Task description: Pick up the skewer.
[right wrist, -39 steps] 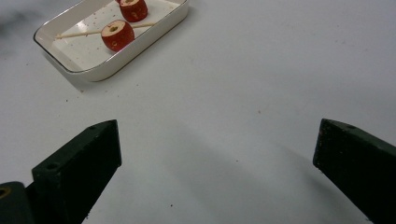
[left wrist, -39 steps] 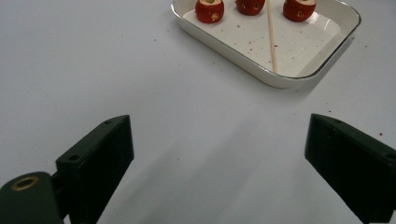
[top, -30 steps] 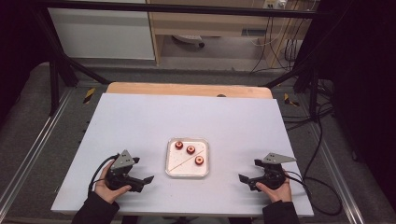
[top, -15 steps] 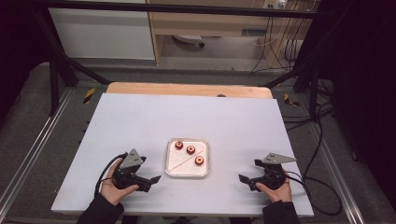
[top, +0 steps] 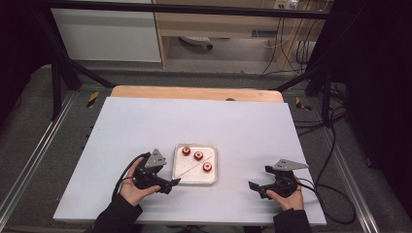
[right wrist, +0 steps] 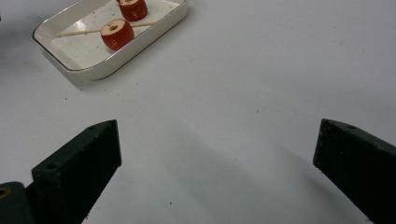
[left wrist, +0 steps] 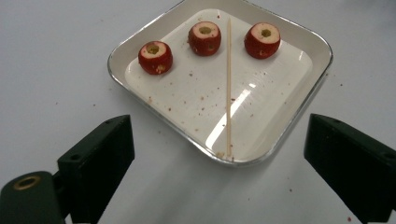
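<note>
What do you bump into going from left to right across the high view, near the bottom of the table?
Left gripper → white tray with its three red fruit pieces → right gripper.

Left gripper [top: 170,183] sits just beside the tray [top: 194,180].
</note>
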### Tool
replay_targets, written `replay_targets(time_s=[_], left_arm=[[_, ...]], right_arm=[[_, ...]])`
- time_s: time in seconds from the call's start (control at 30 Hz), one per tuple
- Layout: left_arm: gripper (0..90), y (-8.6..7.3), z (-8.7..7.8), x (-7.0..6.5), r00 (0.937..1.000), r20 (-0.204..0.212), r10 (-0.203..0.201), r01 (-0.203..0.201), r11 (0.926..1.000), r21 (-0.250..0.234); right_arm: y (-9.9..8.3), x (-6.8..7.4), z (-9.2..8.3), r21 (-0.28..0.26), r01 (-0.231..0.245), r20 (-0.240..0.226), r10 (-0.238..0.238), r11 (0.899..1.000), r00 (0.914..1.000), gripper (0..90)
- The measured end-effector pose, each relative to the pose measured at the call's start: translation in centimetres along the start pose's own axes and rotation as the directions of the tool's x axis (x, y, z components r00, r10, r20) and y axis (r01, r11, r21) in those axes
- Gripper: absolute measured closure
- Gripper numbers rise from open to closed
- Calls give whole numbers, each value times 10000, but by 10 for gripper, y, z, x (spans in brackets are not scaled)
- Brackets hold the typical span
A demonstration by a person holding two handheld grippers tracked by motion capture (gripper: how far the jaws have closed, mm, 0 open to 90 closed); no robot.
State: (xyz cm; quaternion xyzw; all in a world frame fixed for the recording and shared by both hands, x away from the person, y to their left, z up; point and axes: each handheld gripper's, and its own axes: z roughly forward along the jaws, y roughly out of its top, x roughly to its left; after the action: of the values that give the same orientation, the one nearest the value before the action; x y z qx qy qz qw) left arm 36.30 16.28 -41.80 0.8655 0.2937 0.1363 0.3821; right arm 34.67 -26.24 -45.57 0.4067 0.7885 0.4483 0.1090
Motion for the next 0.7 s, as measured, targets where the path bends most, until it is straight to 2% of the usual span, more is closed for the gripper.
replay_targets(time_s=[0.17, 0.37, 0.6, 0.7], left_arm=[[128, 11, 10, -1, 9999, -119, -92, 95, 9998, 172], [230, 20, 24, -4, 10000, -10, -9, 10, 9992, 393], [346, 20, 40, -4, 10000, 50, 14, -18, 9965, 831], [441, 17, 42, -3, 10000, 25, -91, 89, 9968, 797]], right_arm=[[0, 0, 0, -12, -4, -4, 4, 10000, 10000, 14], [0, 0, 0, 0, -11, -6, 11, 10000, 10000, 14], [0, 0, 0, -14, 5, -28, -5, 10000, 10000, 14], [0, 0, 0, -20, 2, -47, -2, 10000, 10000, 14]])
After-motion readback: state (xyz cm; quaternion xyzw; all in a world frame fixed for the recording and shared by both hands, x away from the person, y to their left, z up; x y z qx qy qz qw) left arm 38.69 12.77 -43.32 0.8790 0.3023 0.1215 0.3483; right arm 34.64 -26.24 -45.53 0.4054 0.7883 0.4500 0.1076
